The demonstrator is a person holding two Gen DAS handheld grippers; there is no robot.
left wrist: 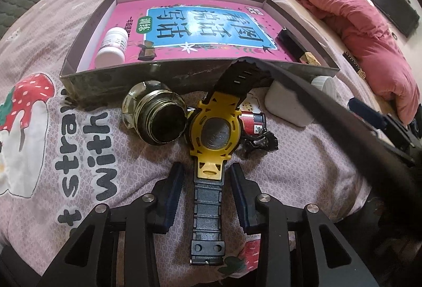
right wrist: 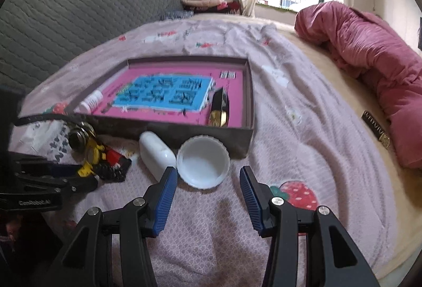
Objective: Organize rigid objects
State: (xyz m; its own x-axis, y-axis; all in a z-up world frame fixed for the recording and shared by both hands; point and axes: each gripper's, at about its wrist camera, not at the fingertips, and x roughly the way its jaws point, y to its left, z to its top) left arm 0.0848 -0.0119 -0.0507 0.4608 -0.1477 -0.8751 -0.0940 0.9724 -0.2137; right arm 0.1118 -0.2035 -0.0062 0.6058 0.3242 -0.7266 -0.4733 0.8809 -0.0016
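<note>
The left gripper [left wrist: 207, 196] is set astride the lower black strap of the yellow-cased wristwatch [left wrist: 212, 128], which lies face down on the bedspread. Its blue pads stand narrow, one on each side of the strap with a sliver of cloth visible between, so nothing is clamped yet. The strap seems to have been chosen as the slimmest, firmest part to take.

The right gripper [right wrist: 208, 197] is held wide and empty just short of the white ribbed plastic cap [right wrist: 202, 164], which lies open side up at its 12 o'clock; that width appears matched to the cap's rim. The white rounded plastic case [right wrist: 155, 155] lies touching the cap at the cap's 9 o'clock.

The shallow grey cardboard box lid [left wrist: 168, 73], lined with a pink and blue printed book, is judged to be the collecting place: a white pill bottle [left wrist: 112, 45] and a black and gold flat object [right wrist: 219, 107] are already inside it. At the watch's 10 o'clock a round glass jar [left wrist: 155, 114] is lying on its side, and a red and black toy [left wrist: 254, 123] lies at its 3 o'clock.

Everything rests on a soft pink bedspread [right wrist: 290, 128] printed with strawberries, beside a rolled crimson quilt [right wrist: 369, 54], a grey quilted headboard and a bright window.
</note>
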